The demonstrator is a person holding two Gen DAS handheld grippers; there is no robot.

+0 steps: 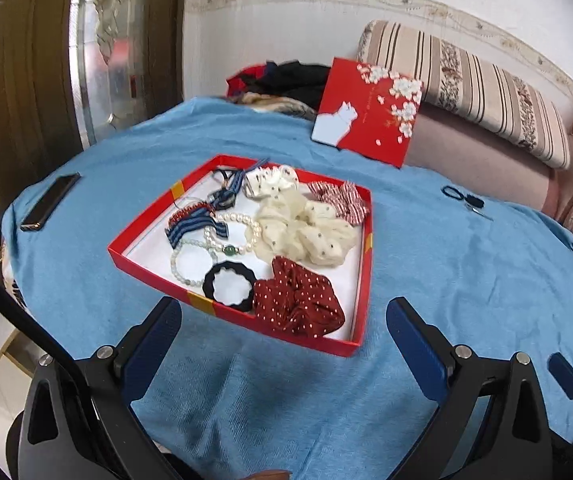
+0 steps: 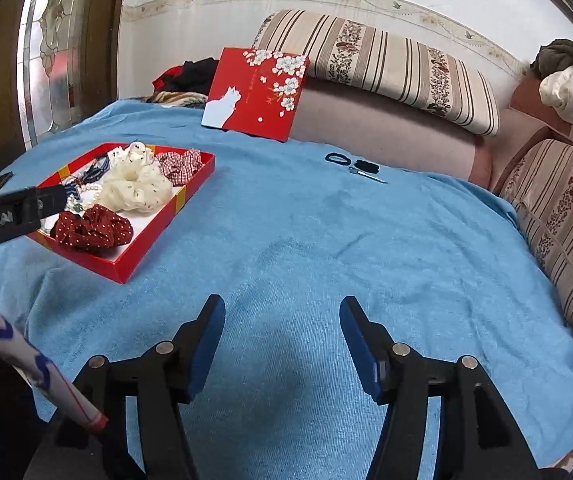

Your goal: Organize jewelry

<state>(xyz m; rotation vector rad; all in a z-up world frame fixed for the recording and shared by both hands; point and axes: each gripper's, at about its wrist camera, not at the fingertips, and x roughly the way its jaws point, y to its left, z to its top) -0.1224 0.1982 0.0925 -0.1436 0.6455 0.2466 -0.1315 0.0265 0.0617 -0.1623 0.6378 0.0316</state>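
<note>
We take the red tray (image 1: 148,258) on the blue-covered tabletop (image 1: 446,280) as landmark: inside it we count three scrunchies (cream, dark red dotted, red checked), two pearl bracelets (image 1: 222,236), one black hair tie (image 1: 228,286) at its near rim and a striped bow, while the loose black ties and clip (image 2: 356,166) lie well apart beyond its far right corner, just before the propped lid (image 2: 254,92). Left hand-held gripper (image 1: 284,328) hovers spread just before the tray's near edge; right hand-held gripper (image 2: 282,340) hovers spread over bare cloth, both empty. In our judgement the right one should approach the loose pieces low and pinch one item at a time.
</note>
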